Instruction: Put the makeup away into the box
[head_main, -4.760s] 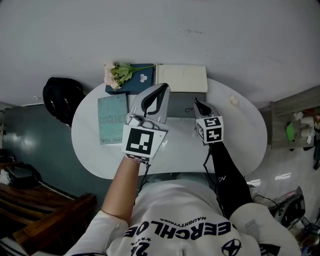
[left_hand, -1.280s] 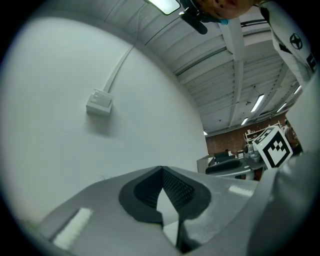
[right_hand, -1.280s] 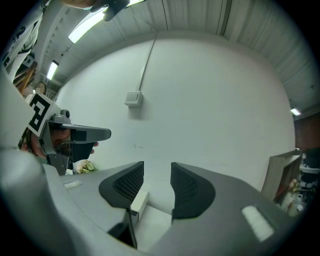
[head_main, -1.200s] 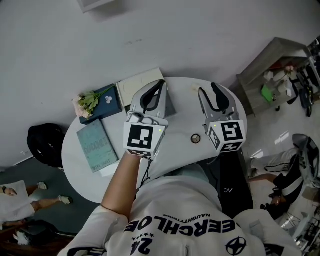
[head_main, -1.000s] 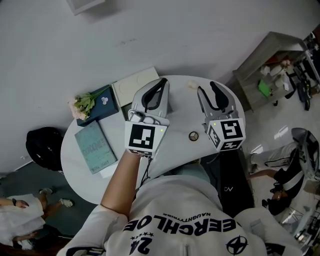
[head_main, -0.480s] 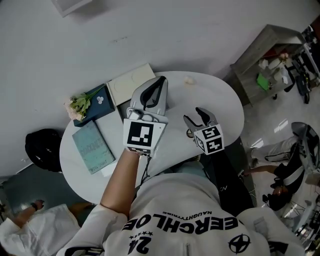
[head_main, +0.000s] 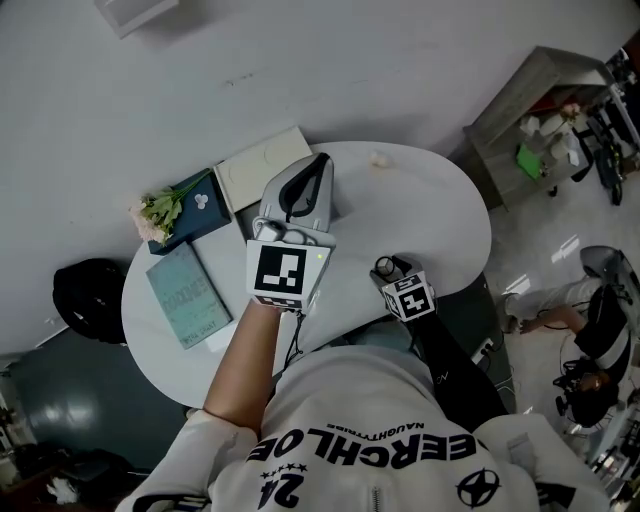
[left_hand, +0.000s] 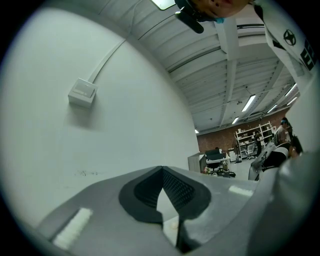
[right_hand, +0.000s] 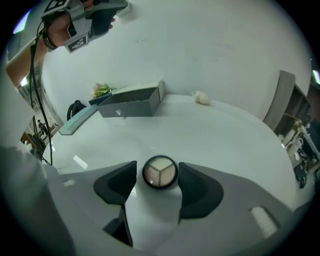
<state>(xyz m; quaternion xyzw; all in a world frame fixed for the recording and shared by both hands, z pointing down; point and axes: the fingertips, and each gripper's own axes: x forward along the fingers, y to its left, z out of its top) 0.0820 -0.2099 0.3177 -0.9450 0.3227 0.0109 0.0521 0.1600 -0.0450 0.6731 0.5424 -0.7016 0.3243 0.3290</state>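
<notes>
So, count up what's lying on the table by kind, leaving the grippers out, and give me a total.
Books: 2, a teal book and a dark blue book
Box: 1
Round makeup compact: 1
Flower bunch: 1
Small white lump: 1
Total: 6

table (head_main: 440, 215): white, round
compact (right_hand: 159, 172): 3 o'clock
box (right_hand: 131, 106): 12 o'clock
lump (head_main: 378, 158): 1 o'clock
navy book (head_main: 200, 205): 10 o'clock
teal book (head_main: 183, 296): 9 o'clock
</notes>
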